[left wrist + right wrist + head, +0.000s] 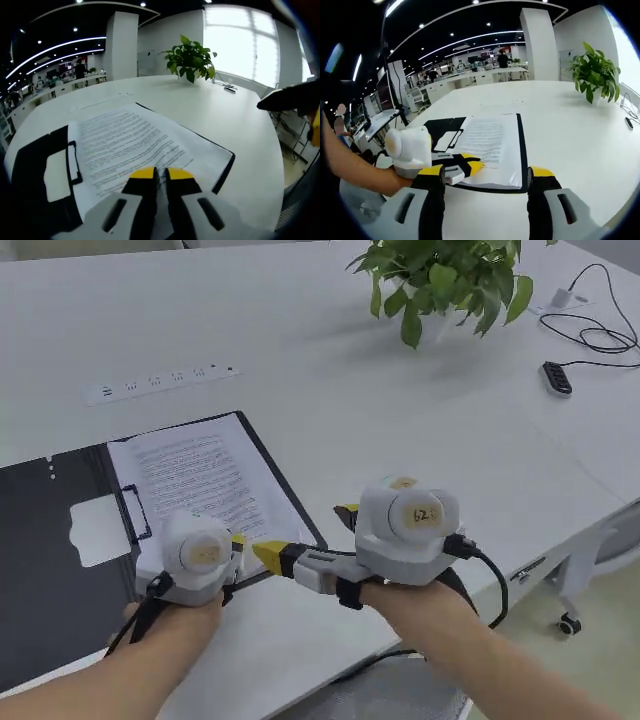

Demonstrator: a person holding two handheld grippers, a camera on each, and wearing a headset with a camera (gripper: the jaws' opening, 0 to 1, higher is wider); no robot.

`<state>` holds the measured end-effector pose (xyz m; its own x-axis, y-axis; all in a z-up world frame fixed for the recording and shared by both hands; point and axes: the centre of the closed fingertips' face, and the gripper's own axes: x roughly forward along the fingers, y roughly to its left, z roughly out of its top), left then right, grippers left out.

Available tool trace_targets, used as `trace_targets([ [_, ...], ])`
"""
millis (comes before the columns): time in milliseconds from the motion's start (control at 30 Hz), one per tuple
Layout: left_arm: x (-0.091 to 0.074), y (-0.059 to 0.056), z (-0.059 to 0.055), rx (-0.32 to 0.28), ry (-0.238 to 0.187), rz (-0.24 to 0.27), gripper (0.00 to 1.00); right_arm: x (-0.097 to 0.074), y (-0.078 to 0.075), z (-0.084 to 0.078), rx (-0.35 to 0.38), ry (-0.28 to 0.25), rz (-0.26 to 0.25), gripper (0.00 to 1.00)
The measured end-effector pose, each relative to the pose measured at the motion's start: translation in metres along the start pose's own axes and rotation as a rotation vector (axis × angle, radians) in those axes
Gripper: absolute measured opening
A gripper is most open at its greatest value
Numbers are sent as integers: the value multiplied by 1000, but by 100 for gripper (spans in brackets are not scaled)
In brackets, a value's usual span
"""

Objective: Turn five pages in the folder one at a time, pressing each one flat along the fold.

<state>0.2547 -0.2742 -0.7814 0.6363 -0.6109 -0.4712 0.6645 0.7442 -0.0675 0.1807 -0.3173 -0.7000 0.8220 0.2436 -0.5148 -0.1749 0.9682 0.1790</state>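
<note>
Two hand-held grippers, one open folder (45,540), one white table (330,360). Places are by clock face in the head view unless noted.

1. Folder: black, lying open and flat on the table at 8 o'clock. The left cover is dark, with a pale patch (98,530) beside a black clip (135,512) near the fold.
2. Page (195,475): white sheet of printed text, uppermost on the folder's right half, lying flat. The black cover edge shows along its 3 o'clock side.
3. Left gripper (160,175): held at 7 o'clock, over the page's near edge. The yellow-tipped jaws are drawn together with only a sliver between them. Whether a sheet sits in that sliver cannot be told.
4. Right gripper (486,172): held at 5 o'clock, off the folder's near right corner, over bare table, pointing toward 9 o'clock at the left gripper. The jaws are spread wide; in its own view they frame the folder's near edge.
5. Potted plant (445,275): green and leafy, at 1 o'clock, well apart from the folder.
6. White power strip (160,382): at 11 o'clock, beyond the folder's far edge and apart from it.
7. Black cable (600,335): looped at 2 o'clock, near a small black oblong item (557,377).
8. Forearms (500,670): enter from 6 o'clock, one behind each gripper.
</note>
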Motion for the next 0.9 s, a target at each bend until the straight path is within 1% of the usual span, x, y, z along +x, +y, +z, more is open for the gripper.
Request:
trace_targets([
  [67,0,0,0,2,-1,-1,5,9,-5,-3,22,0,-11,59],
  [167,0,0,0,-4,0,-2,5,18,-13,-12,67,34,-30,48],
  [200,0,0,0,-5,0,-1,5,22,-16,-14,75,35,-37,44],
  [267,0,0,0,-14,-2,2,5,27,-18,-18,69,49,-38,39],
  [333,0,0,0,-13,-5,4,4,32,-23,-22,50,59,-52,35],
  [400,0,0,-1,-14,-7,6,4,36,-28,-26,72,73,-59,30],
  [467,0,0,-1,-16,-11,7,4,40,-30,-28,73,76,-66,27],
  [533,0,0,-1,-16,-12,8,4,45,-35,-32,68,90,-77,25],
  [567,0,1,-1,-17,-13,8,4,47,-36,-36,79,101,-75,24],
  [733,0,0,-1,-24,-17,10,4,52,-39,-46,81,133,-82,18],
  [767,0,0,-1,-24,-17,10,4,52,-40,-49,79,142,-87,16],
  [900,0,0,-1,-27,-17,10,4,51,-47,-51,81,147,-119,6],
])
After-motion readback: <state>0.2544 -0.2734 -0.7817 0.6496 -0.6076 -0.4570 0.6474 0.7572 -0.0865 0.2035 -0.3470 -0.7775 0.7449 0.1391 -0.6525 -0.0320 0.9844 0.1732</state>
